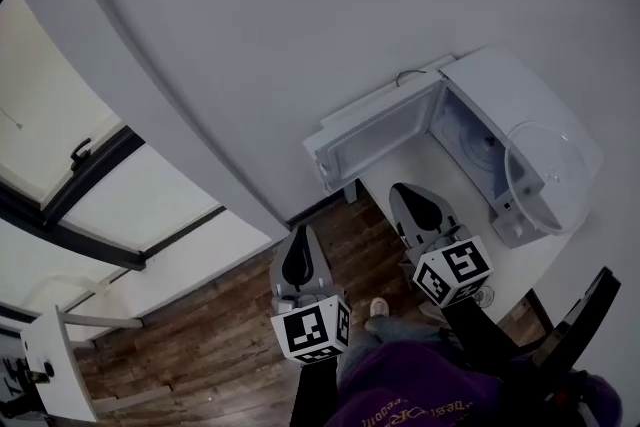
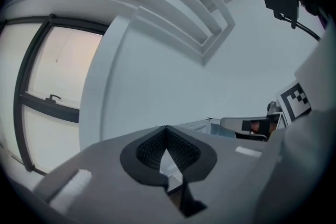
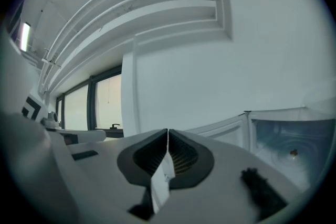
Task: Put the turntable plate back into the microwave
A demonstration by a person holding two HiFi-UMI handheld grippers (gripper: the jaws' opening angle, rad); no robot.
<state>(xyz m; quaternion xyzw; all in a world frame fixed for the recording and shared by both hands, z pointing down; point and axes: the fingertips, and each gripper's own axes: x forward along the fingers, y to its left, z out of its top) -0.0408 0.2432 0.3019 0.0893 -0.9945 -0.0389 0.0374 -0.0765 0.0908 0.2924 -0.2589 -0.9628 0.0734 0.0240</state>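
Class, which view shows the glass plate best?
Head view: the plate shows whole there, a clear disc by the microwave. Neither gripper view shows it; the right one catches only the open microwave's inside.

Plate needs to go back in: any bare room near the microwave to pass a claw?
Free: the white table strip between the open door and the microwave cavity. The cavity itself looks empty bar its centre hub. Crowded: the microwave top, where the glass plate lies.

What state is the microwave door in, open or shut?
Open: the door swings wide from the microwave, baring its inside in the head view.
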